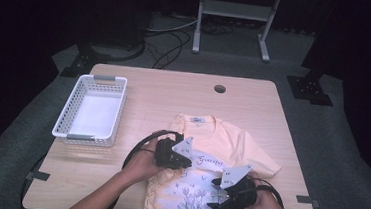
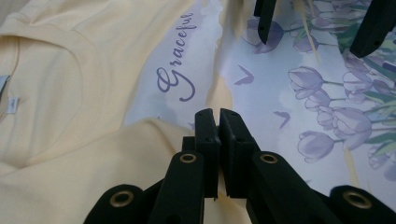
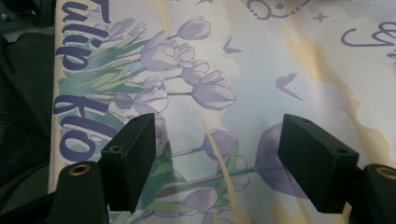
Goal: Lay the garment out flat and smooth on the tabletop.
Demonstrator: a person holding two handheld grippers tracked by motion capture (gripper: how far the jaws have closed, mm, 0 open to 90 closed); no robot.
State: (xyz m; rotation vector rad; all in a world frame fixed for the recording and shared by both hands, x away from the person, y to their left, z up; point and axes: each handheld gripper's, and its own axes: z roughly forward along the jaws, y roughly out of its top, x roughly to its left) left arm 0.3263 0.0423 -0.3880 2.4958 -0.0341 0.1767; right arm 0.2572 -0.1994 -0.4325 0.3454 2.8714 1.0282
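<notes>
A pale yellow T-shirt [image 1: 221, 137] with a purple tulip print lies flat on the wooden table [image 1: 164, 93], collar toward the far side. My left gripper [image 1: 188, 161] is at the shirt's left side beside the word "Graceful". In the left gripper view its jaws [image 2: 218, 114] are shut, and a raised fold of the yellow fabric [image 2: 116, 154] runs up into them. My right gripper [image 1: 215, 192] hovers over the tulip print near the table's front edge. In the right gripper view it [image 3: 217, 144] stands open with only the printed shirt [image 3: 261, 56] behind the gap.
A white plastic basket [image 1: 95, 80] stands at the table's left, with nothing inside it. A round cable hole [image 1: 220, 88] is in the far part of the tabletop. Black cables loop from both grippers.
</notes>
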